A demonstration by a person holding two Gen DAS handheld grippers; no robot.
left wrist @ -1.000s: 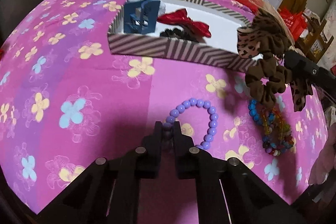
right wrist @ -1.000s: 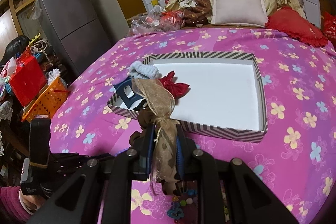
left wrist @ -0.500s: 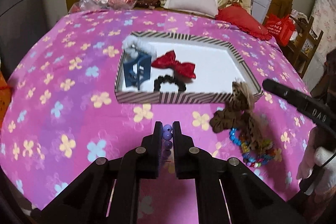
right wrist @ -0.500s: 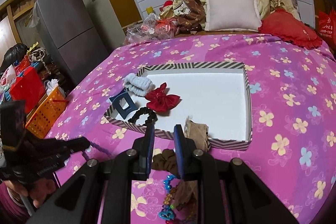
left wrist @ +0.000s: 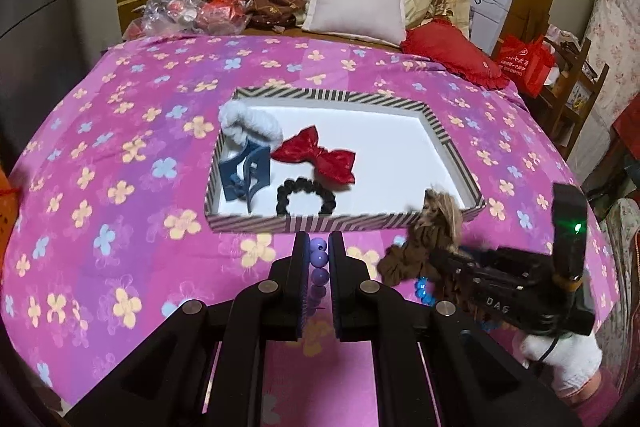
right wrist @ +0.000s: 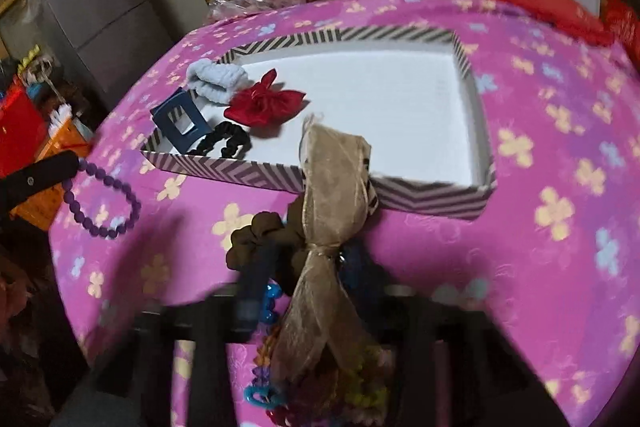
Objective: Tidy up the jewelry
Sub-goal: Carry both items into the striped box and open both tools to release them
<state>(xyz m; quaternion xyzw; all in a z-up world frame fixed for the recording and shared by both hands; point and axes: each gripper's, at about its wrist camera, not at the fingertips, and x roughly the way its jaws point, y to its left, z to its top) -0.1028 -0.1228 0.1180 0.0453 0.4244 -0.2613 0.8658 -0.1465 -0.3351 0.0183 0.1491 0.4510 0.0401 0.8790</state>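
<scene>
Right hand-held gripper motion-blurred, its fingers half hidden behind the brown ribbon scrunchie

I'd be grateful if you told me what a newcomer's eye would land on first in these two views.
First, the pink flowered bedspread filling both views, with the striped-rim tray at its middle holding a red bow, a blue claw clip, a black scrunchie and a white scrunchie. Nearer, the left tongs pinch a purple bead bracelet, and a brown ribbon scrunchie lies against the tray's front edge.

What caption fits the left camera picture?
Left gripper holds purple beads before the striped box.
</scene>
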